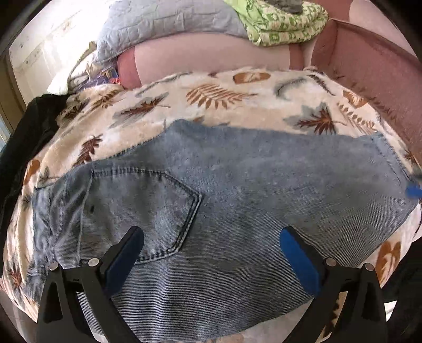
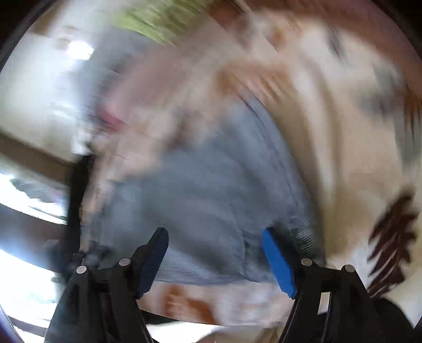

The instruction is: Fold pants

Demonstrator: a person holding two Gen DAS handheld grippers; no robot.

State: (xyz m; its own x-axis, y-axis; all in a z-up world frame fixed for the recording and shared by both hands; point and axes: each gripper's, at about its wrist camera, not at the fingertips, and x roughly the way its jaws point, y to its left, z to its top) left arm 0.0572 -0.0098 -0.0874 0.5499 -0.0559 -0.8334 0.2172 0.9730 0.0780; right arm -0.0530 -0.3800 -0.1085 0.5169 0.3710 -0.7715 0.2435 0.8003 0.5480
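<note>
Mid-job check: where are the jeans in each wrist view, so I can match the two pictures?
Left wrist view: the jeans lie folded across the middle and lower frame, back pocket left of centre.
Right wrist view: the jeans fill the centre, heavily blurred, above the open right gripper.
Shared landmark: the leaf-print blanket under them.

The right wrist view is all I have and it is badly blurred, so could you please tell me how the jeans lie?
Observer: The jeans lie flat, folded, on a leaf-print blanket, back pocket facing up.
Operator: Thank you. Is the left gripper holding them?
Observer: No, the left gripper is open above the denim, nothing pinched between its pads.
Operator: Does anything else sit on the bed?
Observer: A green patterned blanket and a grey quilted pillow lie beyond the jeans, apart from them.
</note>
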